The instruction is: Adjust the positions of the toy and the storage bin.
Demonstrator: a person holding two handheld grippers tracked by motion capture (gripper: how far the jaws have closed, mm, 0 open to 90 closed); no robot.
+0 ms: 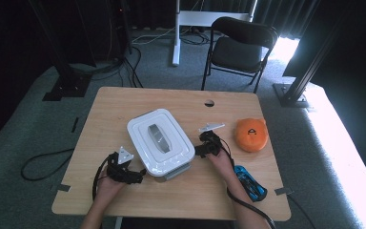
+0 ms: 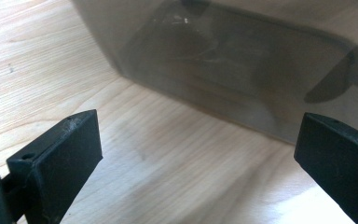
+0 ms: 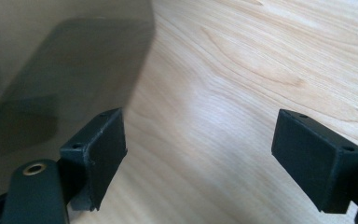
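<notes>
Black grippers (image 1: pixel 124 169), blocky jaws, grey three-cornered plates.

Recording lab or studio. Black curtains (image 1: pixel 9 33) along the frame's upper edge, black metal stands (image 1: pixel 66 71) bolted at upper left and right, cables (image 1: pixel 119 62) across grey carpet (image 1: pixel 28 124). Folding chair (image 1: pixel 240 47) upper centre, behind a lone wooden table (image 1: pixel 124 102).

On the 1 wooden table (image 1: pixel 124 100): 1 white-lidded plastic box (image 1: pixel 159 141), 1 orange pouch (image 1: pixel 251 134), 1 blue obj. (image 1: pixel 249 182) near the front-right edge, 2 handheld grippers, i.e. left gripper (image 1: pixel 142 176) + right gripper (image 1: pixel 198 149); behind, 1 black folding chair (image 1: pixel 240 47) on the floor.
</notes>
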